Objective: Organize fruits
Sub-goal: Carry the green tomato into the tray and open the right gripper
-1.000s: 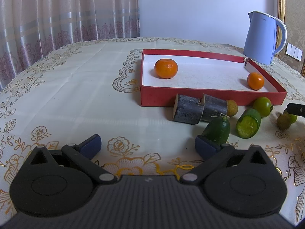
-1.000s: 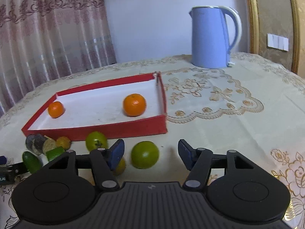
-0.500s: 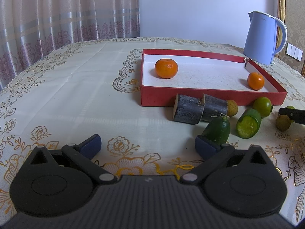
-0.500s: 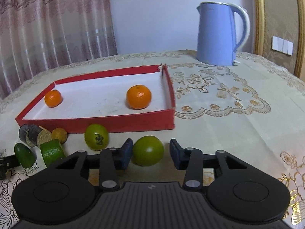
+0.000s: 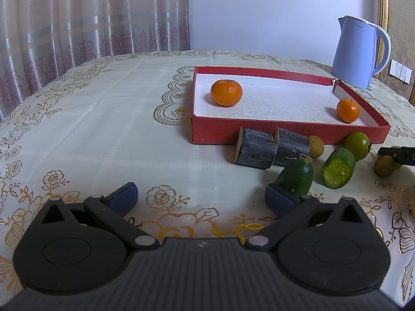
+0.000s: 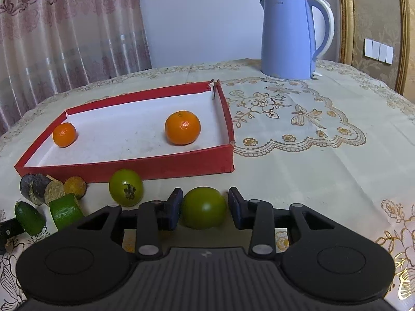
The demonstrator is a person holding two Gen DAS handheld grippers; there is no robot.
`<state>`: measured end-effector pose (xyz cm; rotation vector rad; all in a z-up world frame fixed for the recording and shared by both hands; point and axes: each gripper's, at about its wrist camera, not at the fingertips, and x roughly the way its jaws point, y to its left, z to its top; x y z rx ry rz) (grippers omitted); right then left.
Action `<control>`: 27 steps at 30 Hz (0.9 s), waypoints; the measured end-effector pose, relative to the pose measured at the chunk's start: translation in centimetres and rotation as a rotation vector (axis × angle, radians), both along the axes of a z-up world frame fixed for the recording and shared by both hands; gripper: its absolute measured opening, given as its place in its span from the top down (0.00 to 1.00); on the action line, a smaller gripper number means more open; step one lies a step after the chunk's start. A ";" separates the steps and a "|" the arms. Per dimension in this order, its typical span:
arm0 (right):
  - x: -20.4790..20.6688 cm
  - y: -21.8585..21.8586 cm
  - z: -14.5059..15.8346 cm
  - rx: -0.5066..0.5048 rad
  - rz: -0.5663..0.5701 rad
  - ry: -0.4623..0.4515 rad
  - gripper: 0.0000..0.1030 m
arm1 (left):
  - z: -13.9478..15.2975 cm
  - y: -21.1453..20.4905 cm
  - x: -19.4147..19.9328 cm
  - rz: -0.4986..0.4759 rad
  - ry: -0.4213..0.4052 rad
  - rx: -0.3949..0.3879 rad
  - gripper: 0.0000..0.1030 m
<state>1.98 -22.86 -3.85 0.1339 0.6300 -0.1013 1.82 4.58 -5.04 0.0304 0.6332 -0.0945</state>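
A red tray (image 5: 285,129) (image 6: 129,171) holds two oranges (image 5: 226,92) (image 5: 348,110), also seen in the right wrist view (image 6: 182,127) (image 6: 64,134). In front of it lie two dark sugarcane pieces (image 5: 255,150), two cucumber pieces (image 5: 295,177) (image 5: 337,167), small brown fruits (image 5: 316,146) and a green tomato (image 5: 358,142) (image 6: 125,187). My right gripper (image 6: 203,206) has its pads close on both sides of another green tomato (image 6: 203,207) on the table; a small gap shows on the right. My left gripper (image 5: 201,197) is open and empty, low over the cloth.
A blue kettle (image 5: 359,51) (image 6: 290,36) stands behind the tray's right end. A patterned cloth (image 5: 103,129) covers the table. The right gripper's fingertip (image 5: 396,153) shows at the right edge of the left wrist view.
My right gripper has moved forward around the green tomato and its jaws have narrowed onto it. The left gripper has not moved.
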 end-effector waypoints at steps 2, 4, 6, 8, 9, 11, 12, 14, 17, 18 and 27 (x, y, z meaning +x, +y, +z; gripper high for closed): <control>0.0 0.1 0.0 0.001 0.003 0.000 0.67 | 0.0 0.0 0.0 0.000 0.000 0.000 0.00; -0.1 0.1 0.1 0.003 0.008 0.001 0.68 | 0.0 0.0 0.0 0.000 0.000 -0.001 0.00; -0.1 0.0 0.0 0.007 0.009 -0.002 0.68 | 0.0 0.0 0.0 -0.001 0.000 -0.001 0.00; -0.1 -0.1 0.0 0.016 0.013 -0.007 0.68 | 0.0 0.0 0.0 0.000 0.001 -0.001 0.00; -0.2 -0.2 0.0 0.021 0.013 -0.011 0.68 | 0.0 -0.1 0.0 0.000 0.001 -0.001 0.00; -0.3 -0.1 0.1 0.017 0.014 -0.019 0.68 | 0.0 -0.1 0.0 0.000 0.001 -0.001 0.00; -0.4 0.0 0.4 0.011 0.016 -0.029 0.68 | 0.0 -0.1 0.0 0.000 0.001 -0.001 0.00; -0.7 0.1 1.1 -0.005 0.024 -0.061 0.68 | 0.0 -0.1 0.0 0.000 0.001 -0.002 0.00; -0.5 0.7 2.5 -0.050 0.051 -0.111 0.68 | 0.0 -0.1 0.0 0.000 0.001 -0.001 0.00; -0.3 1.1 3.1 -0.061 0.064 -0.131 0.68 | 0.0 -0.1 0.0 0.000 0.001 -0.002 0.00; 6.3 5.0 4.6 -0.205 0.173 -0.163 0.68 | 0.0 -0.1 0.0 0.000 0.001 -0.004 0.00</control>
